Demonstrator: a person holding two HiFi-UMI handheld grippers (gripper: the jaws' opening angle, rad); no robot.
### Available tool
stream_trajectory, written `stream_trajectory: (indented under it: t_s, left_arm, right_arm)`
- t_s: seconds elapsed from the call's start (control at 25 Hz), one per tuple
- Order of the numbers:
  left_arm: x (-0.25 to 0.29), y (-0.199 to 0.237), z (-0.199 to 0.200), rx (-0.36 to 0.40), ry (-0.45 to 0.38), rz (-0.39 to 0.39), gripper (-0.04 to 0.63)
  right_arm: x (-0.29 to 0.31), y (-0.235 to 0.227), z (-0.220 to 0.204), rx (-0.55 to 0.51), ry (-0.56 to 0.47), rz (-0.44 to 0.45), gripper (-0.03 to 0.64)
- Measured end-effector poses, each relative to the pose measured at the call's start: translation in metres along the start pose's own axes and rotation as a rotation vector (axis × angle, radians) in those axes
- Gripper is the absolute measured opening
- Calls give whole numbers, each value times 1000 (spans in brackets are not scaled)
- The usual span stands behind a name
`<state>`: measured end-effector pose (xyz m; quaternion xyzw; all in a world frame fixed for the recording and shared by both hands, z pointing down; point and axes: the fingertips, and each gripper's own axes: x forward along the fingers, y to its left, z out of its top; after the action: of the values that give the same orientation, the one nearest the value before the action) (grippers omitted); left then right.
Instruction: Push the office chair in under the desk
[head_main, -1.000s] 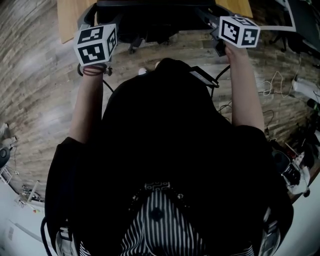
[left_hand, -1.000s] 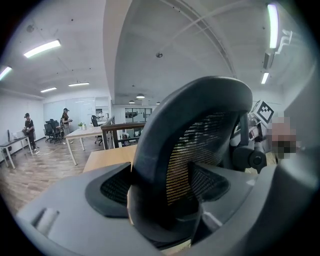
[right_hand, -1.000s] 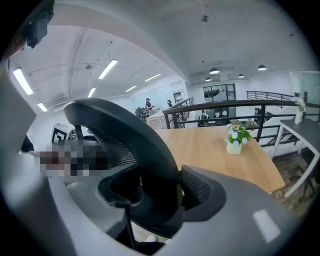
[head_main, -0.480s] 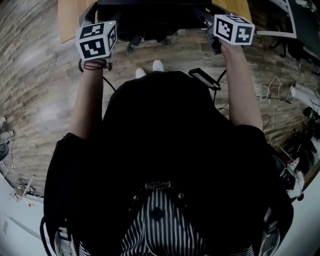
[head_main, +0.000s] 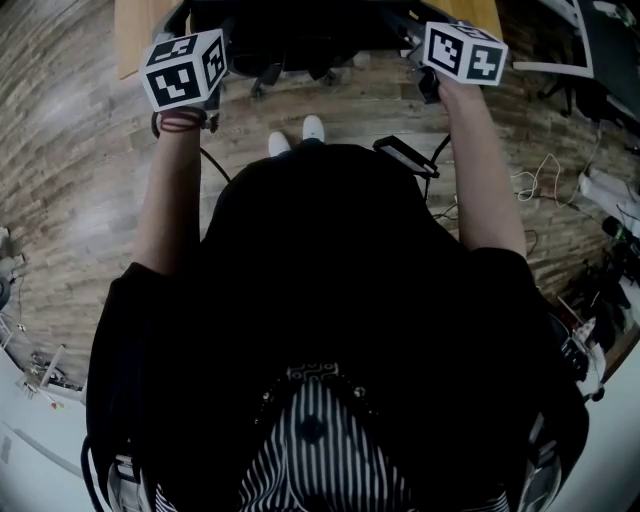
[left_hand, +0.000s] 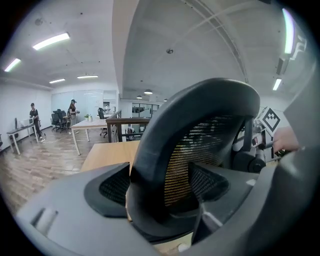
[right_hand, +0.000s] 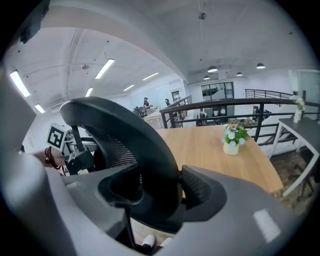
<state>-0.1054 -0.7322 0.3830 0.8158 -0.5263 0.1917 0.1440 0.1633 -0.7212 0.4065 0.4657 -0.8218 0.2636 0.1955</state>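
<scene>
A black mesh office chair (head_main: 300, 30) stands at the wooden desk (head_main: 135, 40), ahead of the person's white shoes (head_main: 296, 138). My left gripper (left_hand: 162, 187) is shut on the left rim of the chair back (left_hand: 200, 145), and the rim fills the gap between its pads. My right gripper (right_hand: 160, 192) is shut on the right rim of the chair back (right_hand: 125, 130) in the same way. In the head view only the two marker cubes show, left cube (head_main: 185, 70) and right cube (head_main: 463, 52), both at the chair's back. The seat and wheels are mostly hidden.
A small potted plant (right_hand: 234, 137) stands on the desk top (right_hand: 215, 145). Cables and gear (head_main: 560, 170) lie on the wood floor at the right. Other desks (left_hand: 90, 127), two people (left_hand: 34, 120) and a railing (right_hand: 225, 107) are far beyond.
Both grippers and the chair have moved forward toward the desk. The person has stepped after them, and the white shoes have come into view.
</scene>
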Motion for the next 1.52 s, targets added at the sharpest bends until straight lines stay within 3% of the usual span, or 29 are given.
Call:
stream_trajectory:
  t_s: [0.16,0.32,0.36,0.44,0.56,0.6,0.88,1.08,1.52]
  left_arm:
    - [-16,-3,2,-20,-25,-7,370]
    - [-43,-10,9,-54,-68,-36,348]
    - [-49,-15,11,-45,-72,-54,321]
    - [-60,-27,15,-10,-82,-97,200]
    - [-71,-47,20,17,-103,-149,19]
    - [-74,-54,21,13,-106,-161,5]
    - [-81,-114,16,-1,-116,-308,5]
    - [-84,-126,13,20,-119,-360,5]
    - [-86,-133,9,52,-111,-383,5]
  right_arm:
    - [-16,-3,-8,19,7,-34,262]
    - [-49,3,-22,51,-12,4,261]
    - [-56,8,-25,44,-14,22,259]
    - [-68,18,-28,25,-20,44,249]
    - [-79,29,-23,43,-69,52,55]
    - [-81,35,-19,46,-96,62,3]
    - [-75,79,-14,-120,-99,102,0]
    - [-73,89,-15,-104,-102,133,0]
    - [-71,92,-17,-105,-90,148,0]
